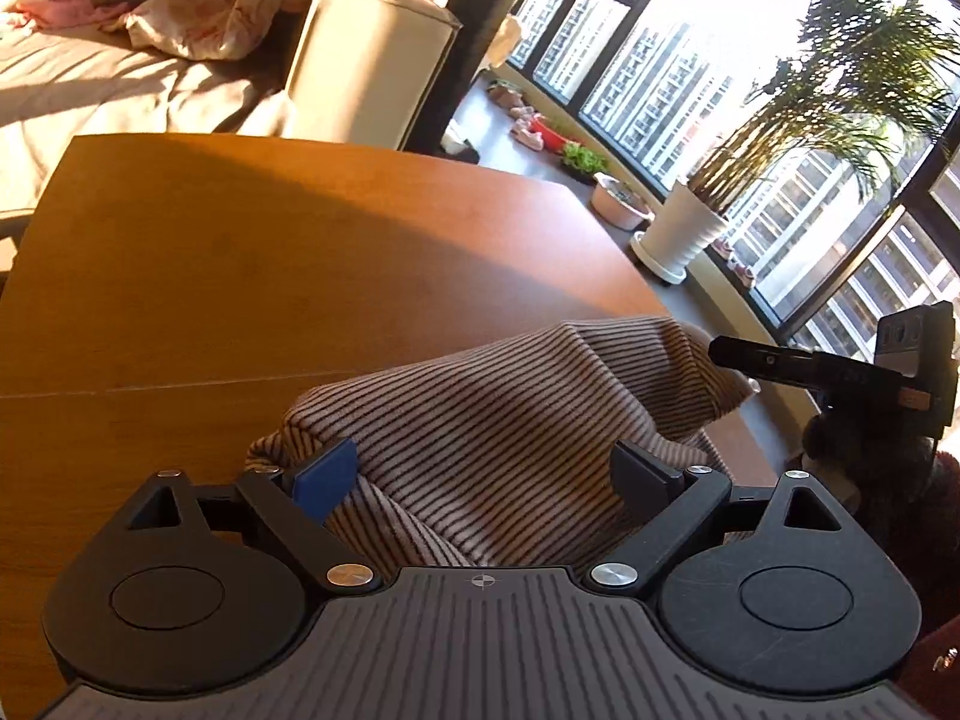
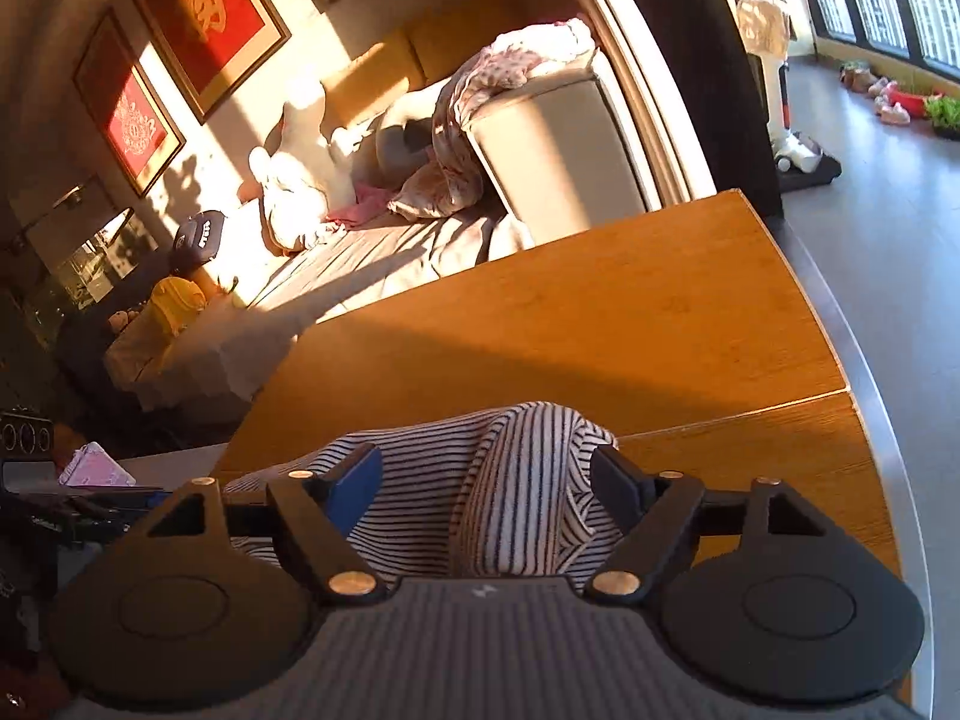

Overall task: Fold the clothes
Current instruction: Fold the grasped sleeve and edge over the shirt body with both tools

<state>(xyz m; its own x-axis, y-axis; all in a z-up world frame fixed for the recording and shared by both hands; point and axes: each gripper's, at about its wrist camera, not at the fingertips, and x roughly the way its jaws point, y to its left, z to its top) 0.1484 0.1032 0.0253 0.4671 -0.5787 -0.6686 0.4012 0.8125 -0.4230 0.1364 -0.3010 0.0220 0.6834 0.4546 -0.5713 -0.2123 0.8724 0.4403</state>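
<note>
Near the table's (image 1: 240, 252) window-side edge, striped garment (image 1: 516, 420) between spread tongs (image 1: 486, 480).

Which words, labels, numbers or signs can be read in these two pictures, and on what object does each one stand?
None can be read for certain.
Large red framed picture: one gold character, too stylised to read.
Small red framed picture: white emblem, too small to read.
Dark cap beside the sofa: white letters, too blurred to read.
Striped garment, wooden table: no text.
</note>
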